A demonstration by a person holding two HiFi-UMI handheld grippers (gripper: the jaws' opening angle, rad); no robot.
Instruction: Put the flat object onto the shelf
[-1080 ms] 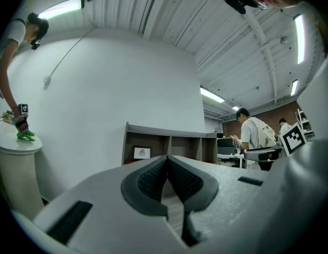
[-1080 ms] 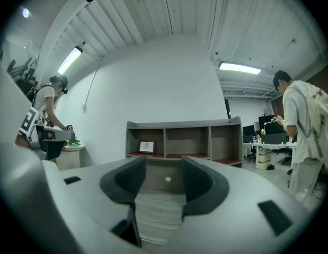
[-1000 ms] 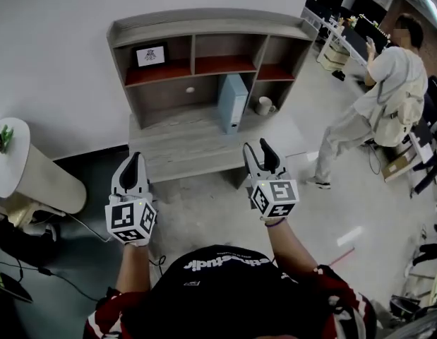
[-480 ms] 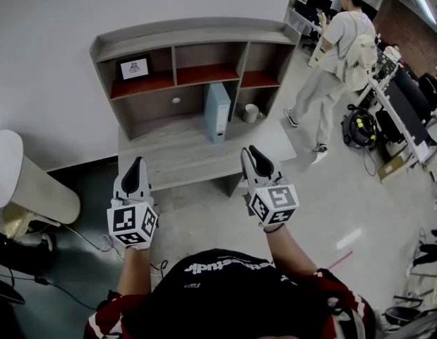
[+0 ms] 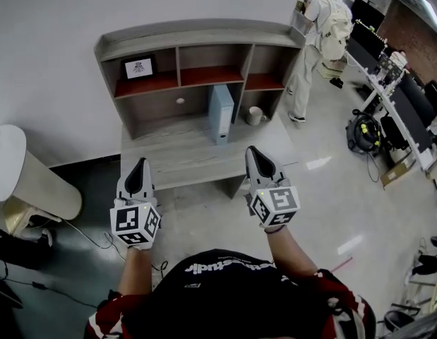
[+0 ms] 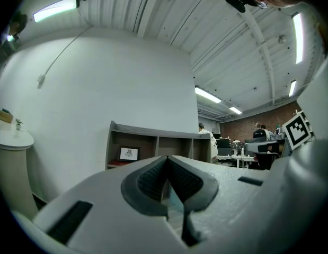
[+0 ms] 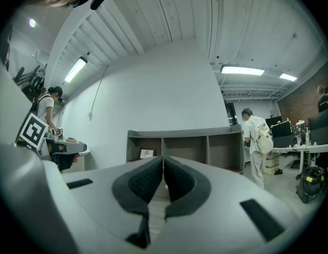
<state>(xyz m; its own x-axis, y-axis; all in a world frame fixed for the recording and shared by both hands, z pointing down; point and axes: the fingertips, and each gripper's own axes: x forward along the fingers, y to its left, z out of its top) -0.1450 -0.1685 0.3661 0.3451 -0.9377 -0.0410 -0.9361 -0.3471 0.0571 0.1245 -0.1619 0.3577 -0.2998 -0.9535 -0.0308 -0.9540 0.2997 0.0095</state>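
The flat object is a pale blue binder (image 5: 221,113) standing upright on the grey desk top (image 5: 177,154) under the shelf unit (image 5: 197,34). Both grippers hover side by side in front of the desk's near edge, well short of the binder. My left gripper (image 5: 140,162) is shut, its tips meeting (image 6: 167,157) with nothing held. My right gripper (image 5: 252,151) is closing and its jaws meet (image 7: 163,156) with nothing between them. The shelf has three upper compartments with red floors.
A small framed picture (image 5: 138,68) stands in the left compartment. A white mug (image 5: 255,115) sits on the desk right of the binder. A round white table (image 5: 20,182) is at the left. A person (image 5: 320,27) stands at the back right, near desks with monitors.
The right gripper's jaws have come together from open. The person at the right has walked away toward the back. Both grippers stay in about the same place.
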